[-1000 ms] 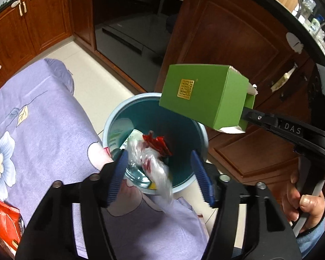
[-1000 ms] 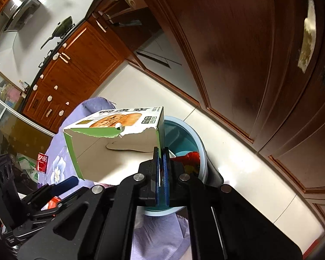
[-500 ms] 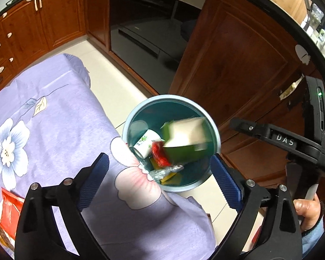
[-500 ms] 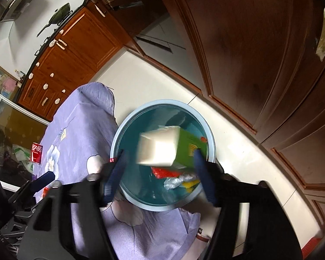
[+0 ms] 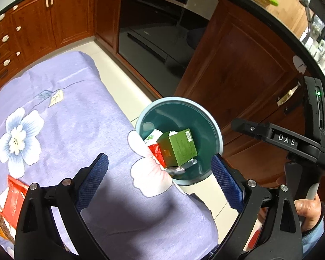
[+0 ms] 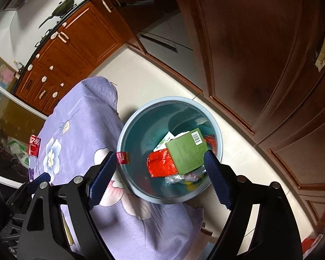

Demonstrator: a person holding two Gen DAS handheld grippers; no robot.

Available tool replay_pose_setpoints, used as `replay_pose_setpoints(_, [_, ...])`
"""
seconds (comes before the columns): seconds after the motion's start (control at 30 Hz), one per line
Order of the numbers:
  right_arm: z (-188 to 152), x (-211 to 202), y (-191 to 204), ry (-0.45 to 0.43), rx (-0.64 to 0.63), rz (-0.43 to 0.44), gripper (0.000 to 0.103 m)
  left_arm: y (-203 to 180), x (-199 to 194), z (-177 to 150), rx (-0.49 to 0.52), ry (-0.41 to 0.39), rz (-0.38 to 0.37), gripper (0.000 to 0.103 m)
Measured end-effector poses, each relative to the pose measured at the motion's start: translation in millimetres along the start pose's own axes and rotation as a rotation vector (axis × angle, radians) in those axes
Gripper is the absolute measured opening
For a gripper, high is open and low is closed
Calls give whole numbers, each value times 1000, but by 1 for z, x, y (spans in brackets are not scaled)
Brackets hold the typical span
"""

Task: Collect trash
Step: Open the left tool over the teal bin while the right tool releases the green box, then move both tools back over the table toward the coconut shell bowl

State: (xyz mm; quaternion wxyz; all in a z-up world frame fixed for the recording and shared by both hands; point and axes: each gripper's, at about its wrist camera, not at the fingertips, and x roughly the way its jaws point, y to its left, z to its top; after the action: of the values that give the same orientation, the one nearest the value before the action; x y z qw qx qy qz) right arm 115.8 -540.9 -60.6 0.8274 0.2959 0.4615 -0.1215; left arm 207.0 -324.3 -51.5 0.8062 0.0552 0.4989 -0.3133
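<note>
A round blue-grey trash bin (image 5: 216, 134) (image 6: 127, 134) stands on the floor beside the table. In it lie a green carton (image 5: 179, 147) (image 6: 187, 151), a red wrapper (image 6: 160, 164), a clear plastic wrapper (image 6: 175, 178) and a white paper cup (image 5: 151, 135). My left gripper (image 5: 159, 173) is open and empty above the table edge next to the bin. My right gripper (image 6: 160, 173) is open and empty above the bin; it also shows in the left wrist view (image 5: 270, 132).
The table wears a purple flowered cloth (image 5: 65, 119). A red packet (image 5: 14, 201) lies at its near left, a red can (image 6: 34, 145) at its far side. Brown cabinets (image 5: 238, 69) and an oven (image 5: 153, 34) stand behind the bin.
My right gripper opened and the green carton fell into the bin. My left gripper opened wider, its clear wrapper dropped into the bin, and both grippers rose.
</note>
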Motion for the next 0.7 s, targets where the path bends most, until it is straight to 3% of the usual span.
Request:
replay_pose_setpoints(0.4, [-20,-23,58,-21,-90,6,85,42,-56,-27,-76,-87,10,98])
replay_pose_setpoints(0.7, [-46,-18,128,34,-193,63,87,101,-99,-67,-172,-143,79,99])
